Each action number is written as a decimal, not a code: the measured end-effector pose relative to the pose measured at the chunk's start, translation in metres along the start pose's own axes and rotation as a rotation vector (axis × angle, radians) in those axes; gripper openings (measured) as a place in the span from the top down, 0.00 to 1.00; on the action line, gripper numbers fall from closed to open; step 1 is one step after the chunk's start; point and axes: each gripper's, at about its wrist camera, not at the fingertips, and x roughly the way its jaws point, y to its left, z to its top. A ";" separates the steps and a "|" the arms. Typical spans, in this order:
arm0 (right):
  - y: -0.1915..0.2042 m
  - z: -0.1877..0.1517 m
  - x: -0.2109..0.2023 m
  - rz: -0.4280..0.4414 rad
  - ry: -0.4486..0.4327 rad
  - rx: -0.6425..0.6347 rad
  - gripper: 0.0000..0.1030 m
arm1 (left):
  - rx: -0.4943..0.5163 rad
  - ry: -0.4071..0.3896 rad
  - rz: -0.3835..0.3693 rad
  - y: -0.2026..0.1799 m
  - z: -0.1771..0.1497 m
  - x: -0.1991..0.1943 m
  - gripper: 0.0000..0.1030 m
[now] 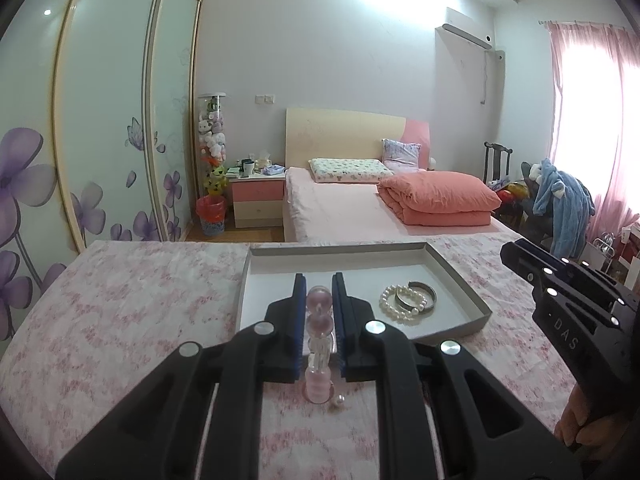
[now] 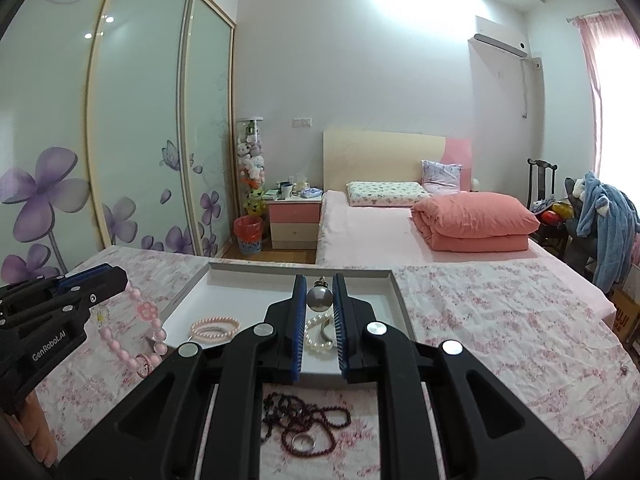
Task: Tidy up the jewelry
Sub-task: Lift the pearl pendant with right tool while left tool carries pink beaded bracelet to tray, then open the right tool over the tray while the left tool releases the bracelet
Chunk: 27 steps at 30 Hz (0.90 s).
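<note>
Floral pink bedding (image 2: 500,320) serves as the work surface in a bedroom, where jewelry is being sorted into a shallow grey tray (image 1: 460,280). Nearest the right camera, a dark red bead necklace (image 2: 304,416) and a silver ring (image 2: 303,443) are left lying on the cloth, short of the tray's near edge. The right gripper (image 2: 319,308) is seen clamped on a grey pearl pendant (image 2: 319,298), held above the tray's floor, directly over a white pearl bracelet (image 2: 318,338); a pink pearl bracelet (image 2: 214,330) is already laid to its left inside the tray. The left gripper (image 1: 319,308) is closed on a pink bead bracelet (image 1: 319,340), whose loop is hung downward from the fingertips, with its long axis running back toward the camera. From the right view, that bracelet is shown outside the tray, just beside its left wall, so a move to the right would be needed before release. A loose white pearl (image 1: 340,399) is left on the cloth below. Of the two, the right gripper is judged nearer to a drop. Beyond, a bed (image 1: 360,208) and a flowered wardrobe (image 1: 100,140) are visible.
</note>
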 end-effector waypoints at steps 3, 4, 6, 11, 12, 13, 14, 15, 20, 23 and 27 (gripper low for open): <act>-0.002 0.003 0.013 -0.008 0.005 0.009 0.86 | 0.006 -0.001 0.009 -0.001 0.006 0.013 0.87; -0.002 0.004 0.018 -0.010 0.008 0.011 0.86 | 0.008 0.000 0.012 -0.001 0.007 0.018 0.87; -0.003 0.007 0.029 -0.014 0.016 0.014 0.86 | 0.009 0.007 0.016 0.000 0.011 0.030 0.87; -0.007 0.008 0.062 0.000 0.067 0.051 0.86 | -0.002 0.043 0.012 0.003 0.016 0.063 0.87; -0.008 0.007 0.071 0.004 0.085 0.064 0.86 | -0.007 0.052 0.009 0.005 0.016 0.068 0.87; -0.009 0.006 0.078 0.009 0.102 0.076 0.86 | -0.013 0.062 0.008 0.006 0.017 0.075 0.87; -0.011 0.004 0.083 0.011 0.114 0.084 0.86 | -0.017 0.073 0.010 0.007 0.017 0.082 0.87; -0.012 0.003 0.091 0.014 0.131 0.094 0.86 | -0.021 0.082 0.010 0.008 0.017 0.088 0.87; -0.012 -0.005 0.120 0.028 0.201 0.120 0.86 | -0.031 0.121 0.002 0.009 0.013 0.113 0.87; -0.013 -0.011 0.134 0.041 0.245 0.136 0.86 | -0.037 0.146 -0.004 0.009 0.011 0.126 0.87; -0.013 -0.018 0.146 0.051 0.286 0.156 0.86 | -0.038 0.164 -0.007 0.008 0.008 0.137 0.87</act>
